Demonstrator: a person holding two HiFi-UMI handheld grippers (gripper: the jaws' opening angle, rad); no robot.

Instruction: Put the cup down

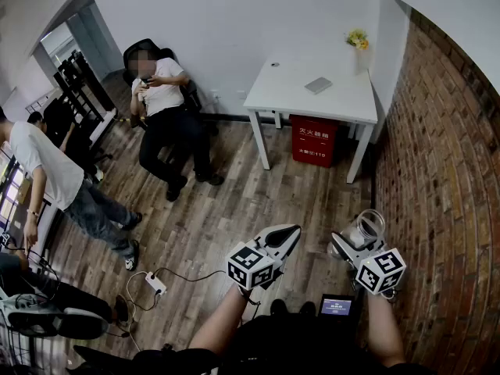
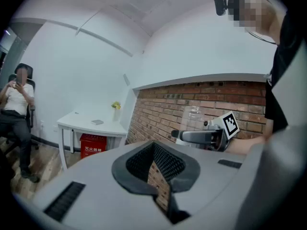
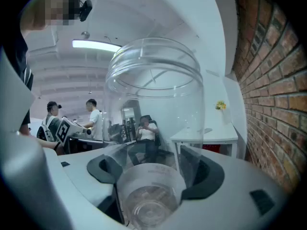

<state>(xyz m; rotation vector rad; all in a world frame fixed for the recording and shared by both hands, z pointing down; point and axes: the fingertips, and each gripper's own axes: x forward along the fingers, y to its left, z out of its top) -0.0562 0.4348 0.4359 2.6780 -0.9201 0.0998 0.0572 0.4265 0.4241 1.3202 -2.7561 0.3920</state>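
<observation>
cup (image 3: 152,109), clear and empty, is clamped between the fingers of your right gripper (image 3: 153,174), held in the air beside the brick wall (image 1: 445,170). your left gripper (image 2: 154,166) is clenched on nothing. the cup is not yet set down; the white surface (image 1: 301,84) stands well apart.

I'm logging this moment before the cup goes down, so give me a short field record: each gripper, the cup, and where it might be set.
right gripper: closed on the cup, held in the air beside the brick wall
cup: transparent, looks empty, mouth pointing away from the gripper
left gripper: jaws together, nothing between them
table: white, ahead across the room; yellow flowers and a flat grey item on it
under table: red box
status: cup not yet put down
</observation>
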